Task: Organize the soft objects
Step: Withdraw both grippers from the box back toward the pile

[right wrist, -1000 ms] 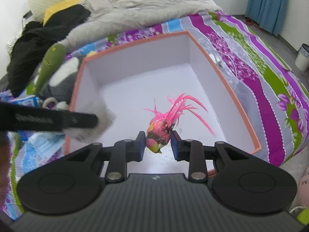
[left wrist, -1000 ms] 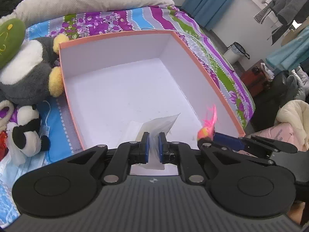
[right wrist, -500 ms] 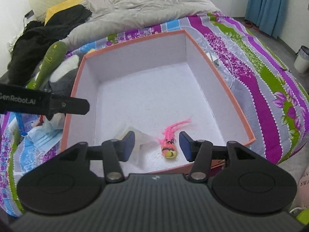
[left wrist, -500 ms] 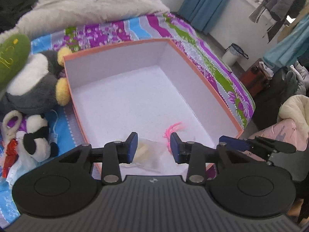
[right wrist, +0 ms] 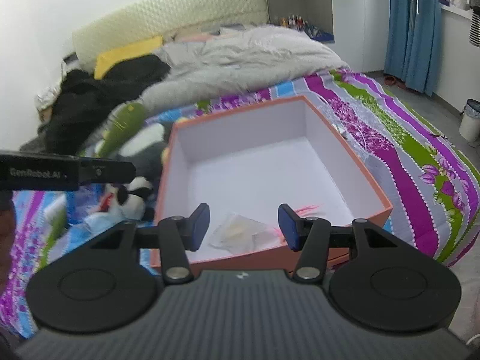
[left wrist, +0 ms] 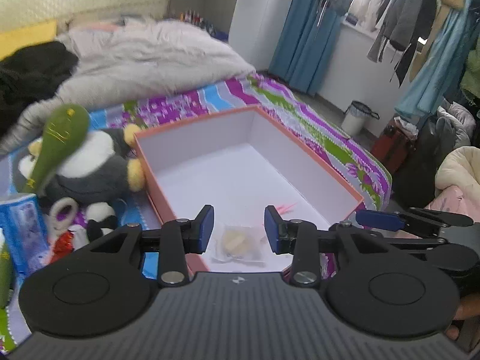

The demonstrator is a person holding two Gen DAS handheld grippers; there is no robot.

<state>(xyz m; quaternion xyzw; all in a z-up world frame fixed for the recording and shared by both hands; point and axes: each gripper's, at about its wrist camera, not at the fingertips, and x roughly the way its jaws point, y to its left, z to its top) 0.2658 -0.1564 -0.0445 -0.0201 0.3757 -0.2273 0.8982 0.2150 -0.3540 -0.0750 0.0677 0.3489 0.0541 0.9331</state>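
Note:
An orange box point(left wrist: 309, 150) with a white inside point(right wrist: 369, 177) sits on the striped bedspread. A clear packet point(left wrist: 237, 241) point(right wrist: 237, 234) and a pink feathered toy point(left wrist: 285, 208) point(right wrist: 306, 210) lie at the box's near end. My left gripper point(left wrist: 239, 229) is open and empty above the packet. My right gripper point(right wrist: 243, 226) is open and empty above the near rim. A grey and white plush point(left wrist: 90, 165), a green plush point(left wrist: 60, 138) and a small panda plush point(right wrist: 135, 192) lie left of the box.
A blue packet point(left wrist: 21, 228) and small items lie at the far left. A grey duvet point(right wrist: 240, 57) and black clothes point(right wrist: 99, 96) cover the bed's far part. A bin point(left wrist: 357, 117) and hanging clothes point(left wrist: 405, 21) stand to the right, off the bed.
Both grippers opened and dropped the packet and the pink toy into the box, then pulled back and up, away from the box.

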